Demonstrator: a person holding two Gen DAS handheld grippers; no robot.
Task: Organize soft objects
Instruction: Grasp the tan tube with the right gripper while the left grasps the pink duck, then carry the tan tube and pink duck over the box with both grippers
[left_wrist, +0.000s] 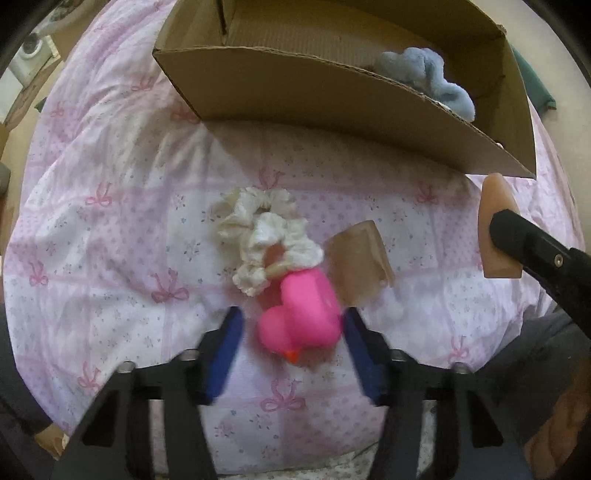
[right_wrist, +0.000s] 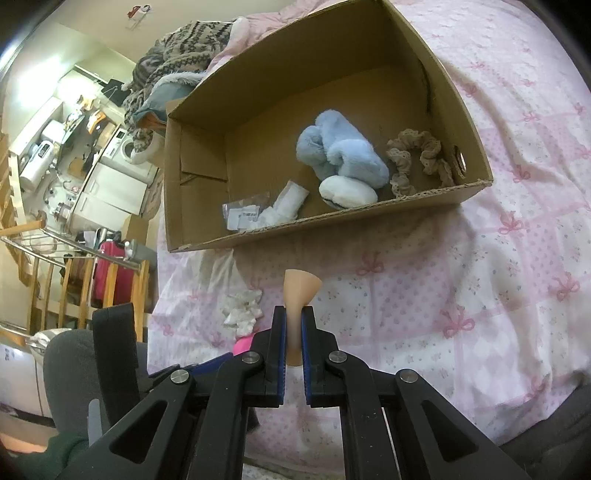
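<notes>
Right tongs (right_wrist: 293, 325) clamp peach wedge (right_wrist: 301, 291) lengthwise, wide end forward; left tongs (left_wrist: 291, 332) apart

The bed cover (left_wrist: 110, 206) is white with pink bows and tiny dots. On it, near the brown box (left_wrist: 295, 92), lie a bright pink duck (left_wrist: 306, 314) and a cream scrunchie (left_wrist: 266, 229). Inside the box is something fluffy and light blue (right_wrist: 340, 151), maybe a toy.

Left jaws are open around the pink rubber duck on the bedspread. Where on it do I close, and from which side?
Close on the pink duck's broad body, not the smaller round head toward the camera. Come straight ahead as the left gripper already points: its blue pads flank the body on both sides. Stay low and short of the white scrunchie touching its far end, so the jaws do not snag it.
</notes>
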